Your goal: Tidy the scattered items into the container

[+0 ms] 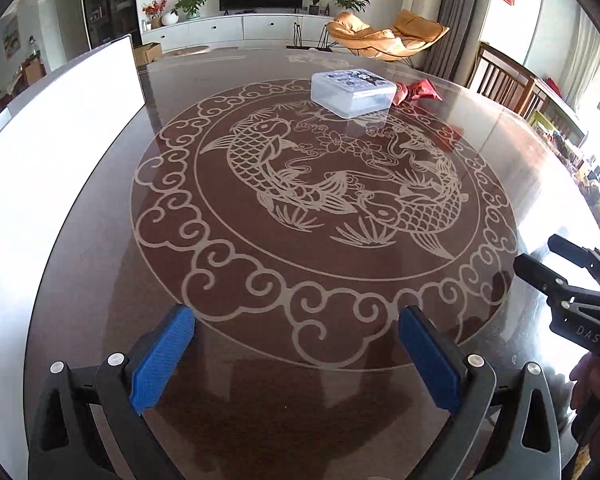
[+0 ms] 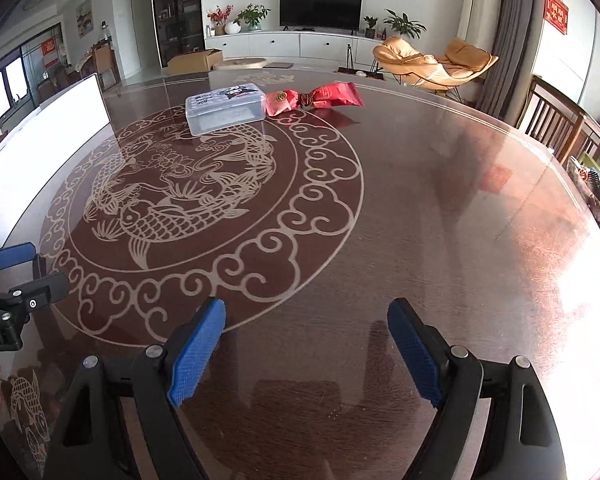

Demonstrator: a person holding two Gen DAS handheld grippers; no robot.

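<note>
While both claws gape empty, the lidded box [image 2: 225, 108] lies well ahead.

A dark round table [image 2: 420, 200] with a pale fish pattern [image 1: 324, 184] fills the room's front. Behind its far edge stand a television [image 2: 320, 8], potted plants [image 2: 254, 16], two tan chairs [image 2: 436, 60] and a cardboard box [image 2: 194, 60].

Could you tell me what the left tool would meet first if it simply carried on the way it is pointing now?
Most likely the bare glass tabletop. The left tool is open, empty and tilted down at the fish pattern, with nothing ahead of its fingers. The clear box sits much farther along, though depth is hard to judge.
</note>
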